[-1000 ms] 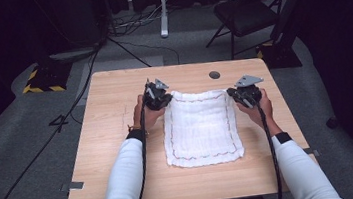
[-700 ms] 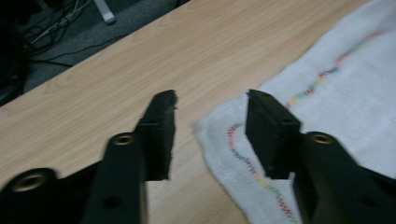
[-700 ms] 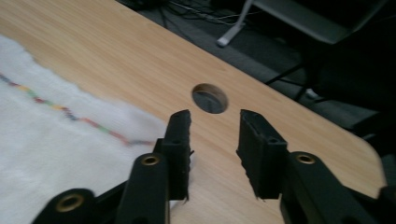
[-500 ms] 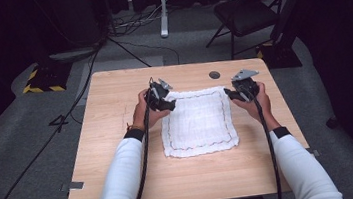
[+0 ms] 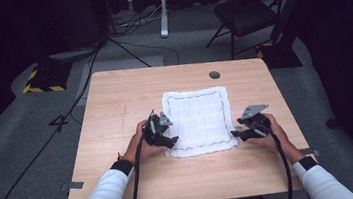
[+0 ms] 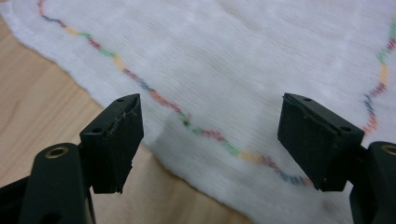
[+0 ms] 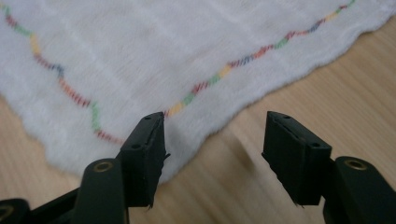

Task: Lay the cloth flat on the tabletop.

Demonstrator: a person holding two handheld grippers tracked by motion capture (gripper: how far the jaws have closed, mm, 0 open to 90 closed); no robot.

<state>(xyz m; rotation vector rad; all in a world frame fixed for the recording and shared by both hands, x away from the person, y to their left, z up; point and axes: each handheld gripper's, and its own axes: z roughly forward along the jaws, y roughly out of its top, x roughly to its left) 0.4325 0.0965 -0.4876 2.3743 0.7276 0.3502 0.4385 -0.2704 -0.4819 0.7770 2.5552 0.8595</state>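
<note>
Both grippers moved from the far edge to the near corners of one cloth (image 5: 198,119); jaws just opened, empty.

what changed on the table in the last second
Both tongs, left and right, carried the far edge of the white cloth toward the person, folding it shorter. Their jaws have just been opening, letting go; nothing is clamped now. The table and the cloth's near edge stayed put.
</note>
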